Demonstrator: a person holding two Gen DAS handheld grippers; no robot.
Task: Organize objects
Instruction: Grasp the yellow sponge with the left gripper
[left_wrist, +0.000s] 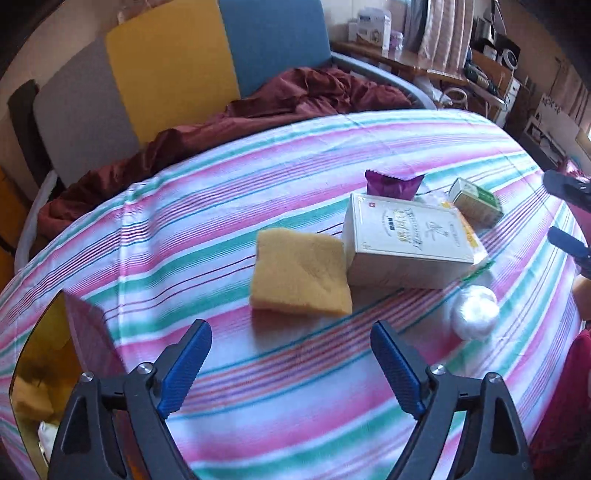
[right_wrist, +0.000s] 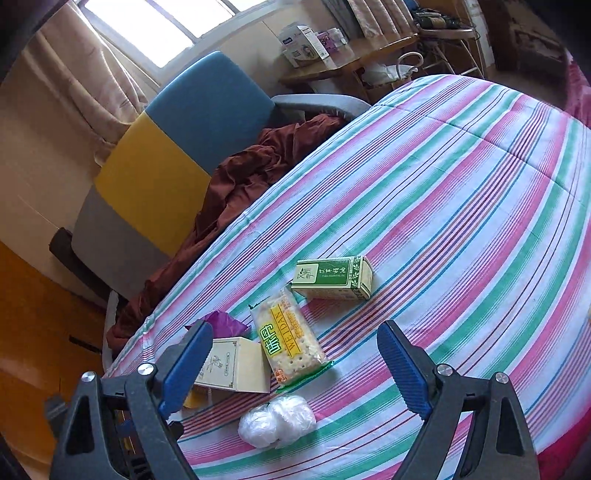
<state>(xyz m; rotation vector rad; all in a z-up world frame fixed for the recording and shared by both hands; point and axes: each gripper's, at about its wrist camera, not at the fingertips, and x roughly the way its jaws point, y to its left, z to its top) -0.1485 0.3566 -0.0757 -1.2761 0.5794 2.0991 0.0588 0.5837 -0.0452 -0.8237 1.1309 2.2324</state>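
Left tongs (left_wrist: 291, 354): blue ribbed pads spread wide, nothing between them, held over the striped cloth (left_wrist: 229, 206) that covers the surface. No earlier state is described here.

Right tongs (right_wrist: 295, 356): pads likewise spread wide and empty, above the same cloth.

Items lie in a loose cluster on the cloth:

- Yellow sponge (left_wrist: 301, 275): flat, just beyond the left tongs, its right edge touching or nearly touching the white box.
- White box (left_wrist: 406, 242): lying on its broad face, long axis running left to right in the left wrist view. Gold script and small print on the top face are not legible. In the right wrist view it sits behind the left pad.
- Cracker packet (right_wrist: 290, 338): clear wrapper with a yellow band reading "WEIDAN" and green-outlined characters. Long axis runs from near right to far left in the right wrist view. One end rests beside the white box.
- Green and white carton (right_wrist: 334, 277): lying on its side beyond the cracker packet, long axis left to right. The green panel carries characters and a line of small English text, too small to read with certainty.
- Purple wrapper (left_wrist: 393, 184): on the far side of the white box, serrated edge up.
- White plastic wad (right_wrist: 277, 421): nearest item in the right wrist view, just near of the cracker packet.

Left of the left tongs stands an amber translucent container (left_wrist: 48, 354); contents unclear.
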